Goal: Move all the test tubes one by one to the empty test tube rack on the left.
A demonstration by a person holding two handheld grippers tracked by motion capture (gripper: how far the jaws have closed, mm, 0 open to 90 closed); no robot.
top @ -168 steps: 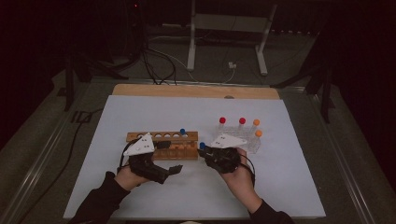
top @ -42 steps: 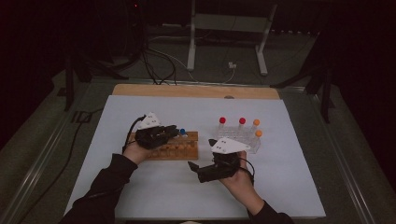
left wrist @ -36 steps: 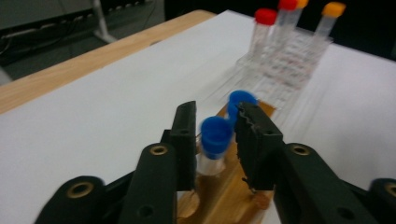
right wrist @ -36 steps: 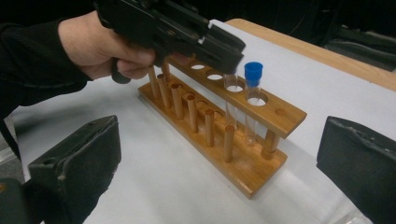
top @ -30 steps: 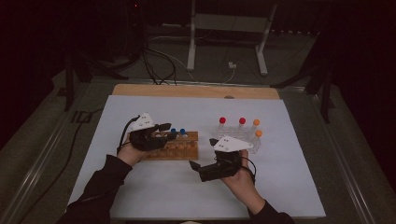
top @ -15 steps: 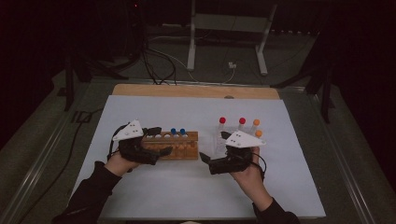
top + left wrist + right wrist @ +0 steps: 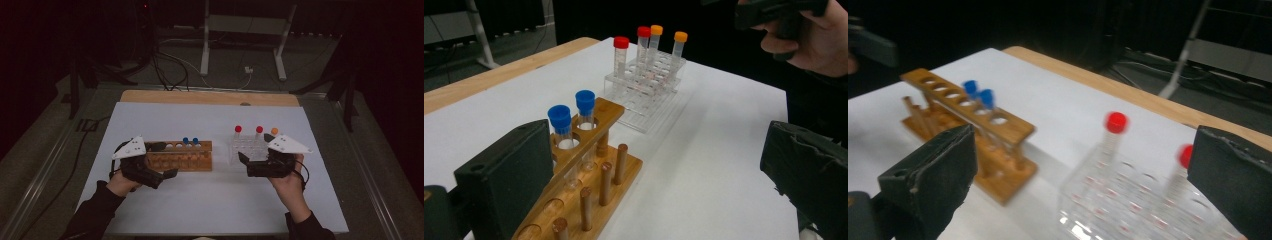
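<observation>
The wooden test-tube rack with its row of round holes is standing on the white worktop, left of centre, and two clear tubes with blue caps are sitting upright in neighbouring holes toward its right end. In my left claw view the rack is lying just beside the left-hand pad, with its short wooden pegs in front.

I am holding my left claw at the rack's left end. Its jaws have just been opening and are now standing wide and released, with nothing between them; the rack's end is close beside the upper jaw in the high view.

To the right, well apart from the wooden rack, a clear plastic rack is carrying two red-capped tubes and orange-capped tubes in its back rows. I am holding my right claw just in front of this plastic rack, pointing left, jaws spread and released, gripping nothing. In my right claw view a red-capped tube is standing between the two pads but farther off, untouched.

Bare worktop is lying between the two racks. Beyond the white sheet a strip of light wooden board is showing, and behind it a metal stand and dark cables are lying on the floor.
</observation>
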